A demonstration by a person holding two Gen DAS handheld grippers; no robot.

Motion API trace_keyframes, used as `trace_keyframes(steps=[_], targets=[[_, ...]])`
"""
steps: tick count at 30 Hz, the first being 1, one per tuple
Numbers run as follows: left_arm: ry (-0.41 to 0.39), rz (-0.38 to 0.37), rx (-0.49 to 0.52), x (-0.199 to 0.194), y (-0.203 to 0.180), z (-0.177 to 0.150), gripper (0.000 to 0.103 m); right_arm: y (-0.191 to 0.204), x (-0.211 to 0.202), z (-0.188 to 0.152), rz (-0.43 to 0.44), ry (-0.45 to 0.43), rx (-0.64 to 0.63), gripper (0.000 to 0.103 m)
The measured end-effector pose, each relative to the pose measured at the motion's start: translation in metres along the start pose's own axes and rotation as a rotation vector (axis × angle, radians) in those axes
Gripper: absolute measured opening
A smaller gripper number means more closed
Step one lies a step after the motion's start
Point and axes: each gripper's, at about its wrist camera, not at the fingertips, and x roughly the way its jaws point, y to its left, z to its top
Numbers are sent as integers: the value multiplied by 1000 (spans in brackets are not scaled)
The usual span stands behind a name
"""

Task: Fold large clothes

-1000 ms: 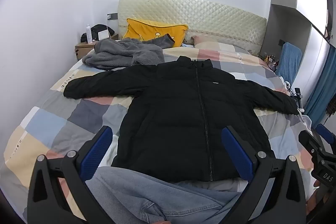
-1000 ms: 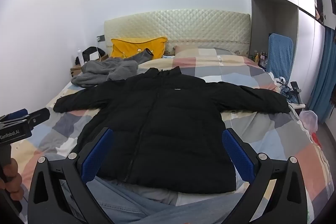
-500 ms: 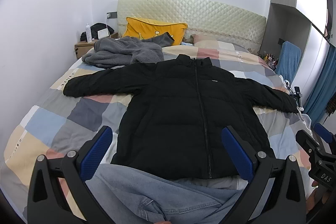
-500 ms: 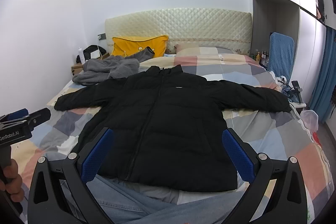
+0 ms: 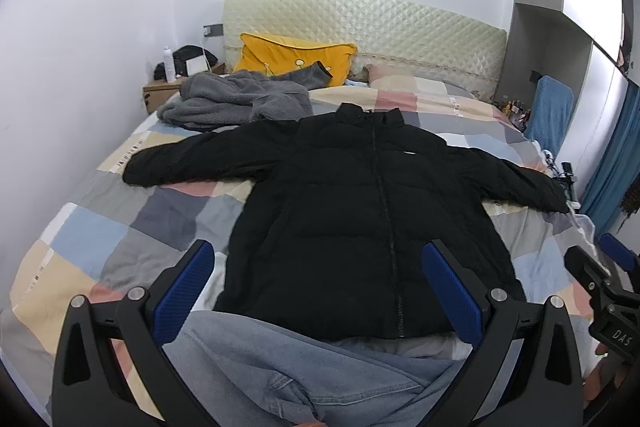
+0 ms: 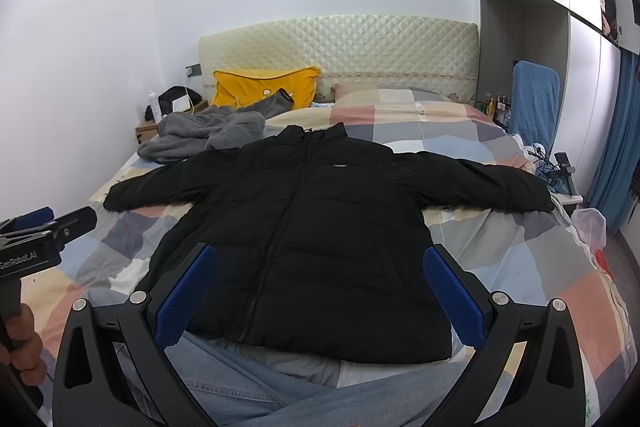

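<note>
1. A bedroom with white walls: the bed (image 5: 132, 227) wears a patchwork quilt and backs onto a quilted cream headboard (image 5: 360, 23), with a wardrobe (image 6: 520, 67) at 2 o'clock.
2. The jacket (image 5: 360, 227), black and puffy, lies flat on the bed, front up and zipped, collar at 12 o'clock and hem toward me at 6.
3. Its sleeves (image 6: 480, 183) are spread wide, one cuff toward 9 o'clock and the other toward 3, nearly reaching the bed's edge.
4. My left gripper (image 5: 320, 287) hangs over the hem with its blue pads well apart and nothing between them.
5. My right gripper (image 6: 320, 287) is the same: spread wide, empty, hovering above the hem and not touching cloth.
6. Jeans (image 5: 300, 371) lie at 6 o'clock, partly under the hem.
7. A grey fleece (image 5: 236, 103) sits crumpled at 11 o'clock by a yellow pillow (image 5: 292, 57).
8. Progress, as I judge it: the jacket is laid out and smoothed, but no fold has been made.
9. Left to do, I think: bring each sleeve across the chest, then fold the body hem to collar. The jeans and fleece also look unfolded.
10. The padding is thick, so I expect folds to spring back unless pressed.
</note>
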Motion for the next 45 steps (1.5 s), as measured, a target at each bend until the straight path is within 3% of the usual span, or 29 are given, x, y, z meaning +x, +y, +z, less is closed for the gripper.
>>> trace_keyframes(steps=[41, 45], targets=[[41, -33, -12, 8, 0, -4, 103, -7, 0, -5, 3, -1, 19, 103], [38, -34, -11, 7, 0, -5, 103, -10, -5, -2, 20, -48, 47, 103]])
